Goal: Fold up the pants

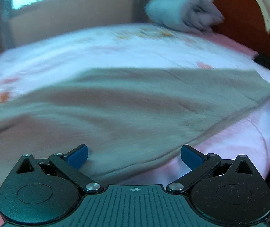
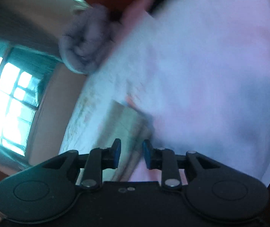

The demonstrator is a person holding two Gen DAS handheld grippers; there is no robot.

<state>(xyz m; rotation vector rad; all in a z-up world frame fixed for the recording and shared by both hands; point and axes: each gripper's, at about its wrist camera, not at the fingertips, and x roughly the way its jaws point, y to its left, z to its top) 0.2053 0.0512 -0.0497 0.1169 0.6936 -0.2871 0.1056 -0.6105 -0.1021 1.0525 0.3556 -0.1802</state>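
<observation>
The pants (image 1: 127, 109), tan and blurred, lie spread flat across the bed (image 1: 100, 53), on a pale sheet with faint pink and orange print. In the left wrist view they stretch from the left edge over to a corner at the right, and their near hem runs slantwise just ahead of the left gripper (image 1: 134, 156). That gripper is released: its blue pads (image 1: 79, 156) stand wide apart with nothing pinched, the cloth lying below and in front of them.

The right gripper (image 2: 131, 154) has its jaws parted a little. A folded edge of the pants (image 2: 127, 124) lies between and just beyond the pads, but the pads do not press on it.

At the far side of the bed a rolled grey bundle (image 1: 188, 17) rests against the reddish headboard (image 1: 241, 17). A bright window (image 2: 11, 102) shows in the right wrist view.
</observation>
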